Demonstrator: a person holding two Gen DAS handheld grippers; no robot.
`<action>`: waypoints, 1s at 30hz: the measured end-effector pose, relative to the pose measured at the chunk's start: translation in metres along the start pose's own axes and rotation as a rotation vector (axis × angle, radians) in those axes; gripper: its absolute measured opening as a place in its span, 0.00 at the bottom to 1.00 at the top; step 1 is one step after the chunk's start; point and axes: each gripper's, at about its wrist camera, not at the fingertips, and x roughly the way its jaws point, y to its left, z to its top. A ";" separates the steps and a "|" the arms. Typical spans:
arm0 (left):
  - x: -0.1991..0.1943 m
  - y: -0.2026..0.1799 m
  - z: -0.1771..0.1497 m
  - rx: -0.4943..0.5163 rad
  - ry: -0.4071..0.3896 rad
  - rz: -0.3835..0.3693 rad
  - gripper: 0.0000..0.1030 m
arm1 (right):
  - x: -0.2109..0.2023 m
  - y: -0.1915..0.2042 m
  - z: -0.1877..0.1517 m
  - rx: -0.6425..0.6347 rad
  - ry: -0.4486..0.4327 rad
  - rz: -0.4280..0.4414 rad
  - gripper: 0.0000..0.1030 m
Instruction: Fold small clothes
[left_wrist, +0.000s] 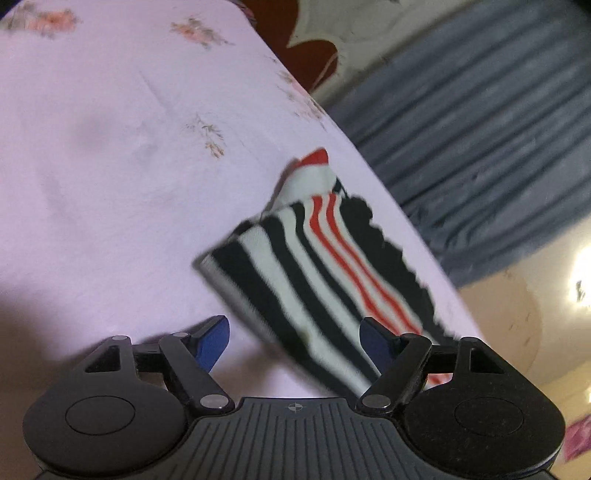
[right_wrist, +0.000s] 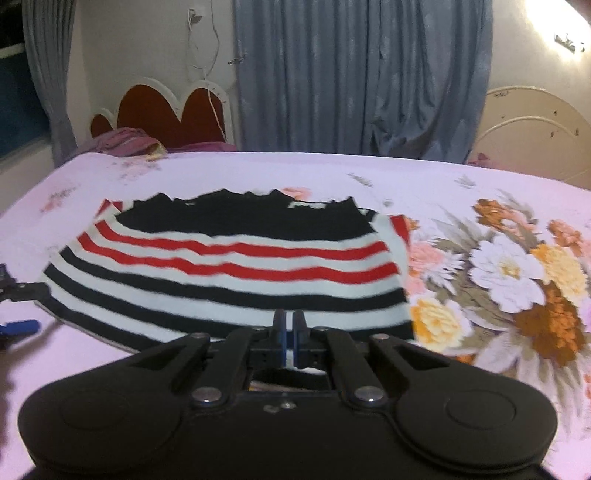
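A small striped knit garment (right_wrist: 229, 266), black, white and red with a scalloped black edge, lies folded on the pink floral bedsheet (right_wrist: 480, 192). In the left wrist view the garment (left_wrist: 317, 273) lies ahead, between and beyond the blue fingertips. My left gripper (left_wrist: 293, 338) is open, its jaws wide apart, at the garment's near corner; it also shows at the left edge of the right wrist view (right_wrist: 18, 326). My right gripper (right_wrist: 289, 325) has its jaws nearly together at the garment's near edge; whether cloth is pinched between them I cannot tell.
The bed's far edge (left_wrist: 369, 177) runs close behind the garment in the left wrist view. Grey curtains (right_wrist: 351, 74), a red scalloped headboard (right_wrist: 166, 110) and a purple bundle of cloth (right_wrist: 125, 146) stand beyond the bed. A large flower print (right_wrist: 509, 273) covers the sheet to the right.
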 end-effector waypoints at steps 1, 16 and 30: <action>0.007 0.001 0.003 -0.021 -0.010 -0.012 0.75 | 0.006 0.002 0.003 0.009 0.007 0.009 0.01; 0.041 -0.006 0.038 -0.071 -0.035 -0.128 0.18 | 0.095 0.069 0.041 -0.074 0.053 0.110 0.00; 0.035 -0.067 0.030 -0.005 -0.016 -0.156 0.17 | 0.101 0.047 0.035 0.022 0.102 0.126 0.03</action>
